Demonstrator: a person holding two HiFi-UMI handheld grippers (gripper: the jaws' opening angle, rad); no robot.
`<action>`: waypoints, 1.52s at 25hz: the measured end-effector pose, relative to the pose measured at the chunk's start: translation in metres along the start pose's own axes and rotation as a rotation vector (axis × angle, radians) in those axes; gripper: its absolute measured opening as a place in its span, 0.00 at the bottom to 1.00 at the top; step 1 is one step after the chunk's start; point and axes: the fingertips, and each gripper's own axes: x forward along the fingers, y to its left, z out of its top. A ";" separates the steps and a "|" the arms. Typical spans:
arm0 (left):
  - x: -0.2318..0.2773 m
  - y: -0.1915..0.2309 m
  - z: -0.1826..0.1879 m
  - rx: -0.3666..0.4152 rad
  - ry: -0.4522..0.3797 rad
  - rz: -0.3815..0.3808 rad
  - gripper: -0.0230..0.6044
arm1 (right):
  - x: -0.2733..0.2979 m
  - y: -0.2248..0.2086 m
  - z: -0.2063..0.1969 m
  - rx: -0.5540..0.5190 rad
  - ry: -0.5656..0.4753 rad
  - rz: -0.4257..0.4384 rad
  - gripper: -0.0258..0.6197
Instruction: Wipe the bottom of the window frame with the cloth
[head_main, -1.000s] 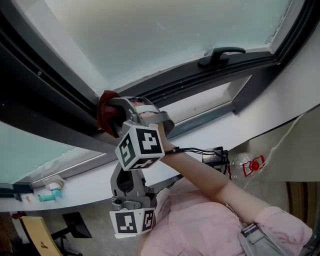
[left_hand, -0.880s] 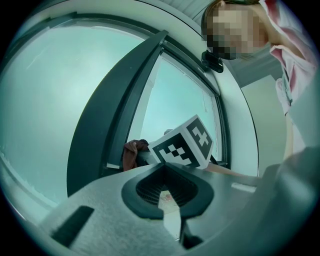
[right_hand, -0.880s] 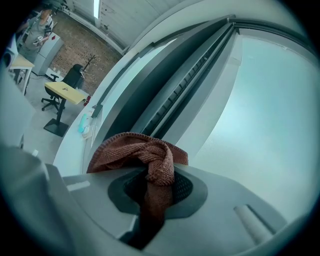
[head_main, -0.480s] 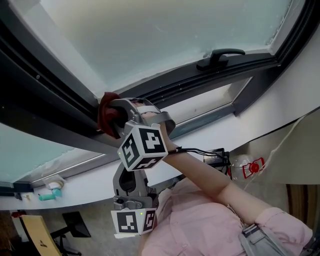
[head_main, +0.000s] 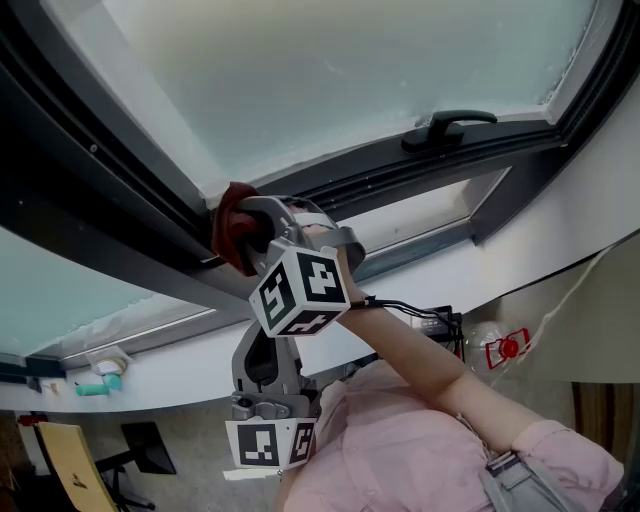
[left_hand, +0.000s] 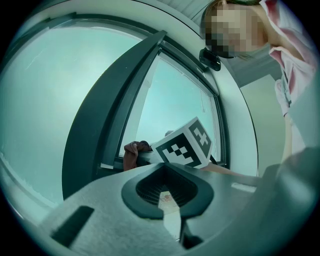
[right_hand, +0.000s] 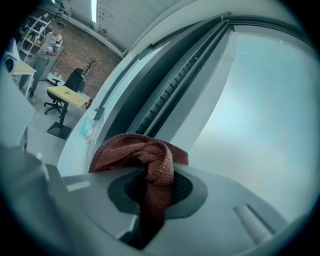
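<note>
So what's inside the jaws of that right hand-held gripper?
A reddish-brown cloth, clamped in the right hand-held gripper and bunched out in front, at the dark window frame. The bit of frame under the cloth is covered.

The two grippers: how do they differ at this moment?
The right gripper is shut on a reddish cloth; the left gripper is shut on nothing. The right gripper is up at the window frame, cloth seemingly against it; the left gripper hangs lower, away from the frame. Both carry a marker cube.
</note>
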 end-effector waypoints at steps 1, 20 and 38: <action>0.000 0.000 0.001 0.000 -0.001 0.000 0.04 | 0.000 0.000 0.000 0.001 0.000 0.001 0.12; -0.001 0.007 0.000 -0.006 -0.004 0.018 0.04 | -0.008 -0.014 -0.011 0.046 0.026 0.003 0.13; 0.005 -0.002 -0.003 -0.011 0.002 -0.031 0.04 | -0.031 -0.046 -0.041 0.101 0.094 -0.077 0.13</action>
